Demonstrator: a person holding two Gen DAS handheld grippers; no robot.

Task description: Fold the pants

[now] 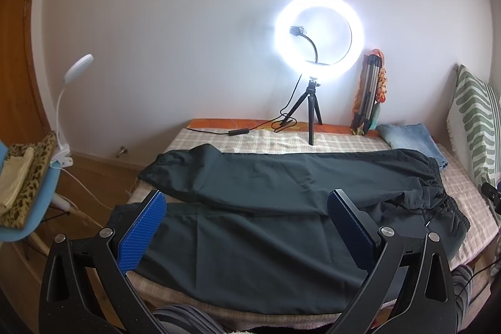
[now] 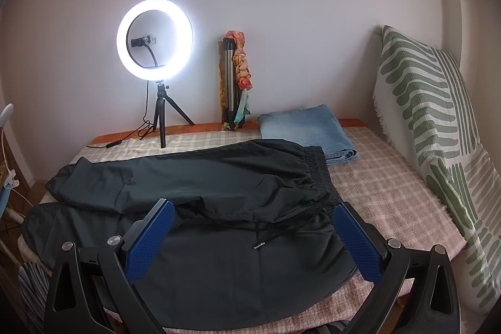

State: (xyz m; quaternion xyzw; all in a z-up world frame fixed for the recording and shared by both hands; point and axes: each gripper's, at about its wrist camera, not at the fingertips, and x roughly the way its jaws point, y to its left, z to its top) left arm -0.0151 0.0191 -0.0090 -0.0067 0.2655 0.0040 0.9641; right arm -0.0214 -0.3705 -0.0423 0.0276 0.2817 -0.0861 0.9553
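Both cameras look forward from the bed's near edge toward the back wall, low and close over the black pants (image 1: 266,208). The left wrist view sits toward the leg ends, its claw (image 1: 247,227) framing them; the right wrist view sits toward the waistband. Shared ground — pants, ring light (image 1: 319,36), folded jeans (image 2: 307,130), striped pillow (image 2: 432,121).

Pants (image 1: 266,240): near hem hidden behind left hand-held gripper (image 1: 247,208) & cut by bottom edge. Jeans (image 1: 410,140), beyond right hand-held gripper (image 2: 253,221): front edge hidden by waistband. Cushion (image 2: 438,127) cut off at right edge. Clip in ring light (image 1: 319,33): too glared to tell.
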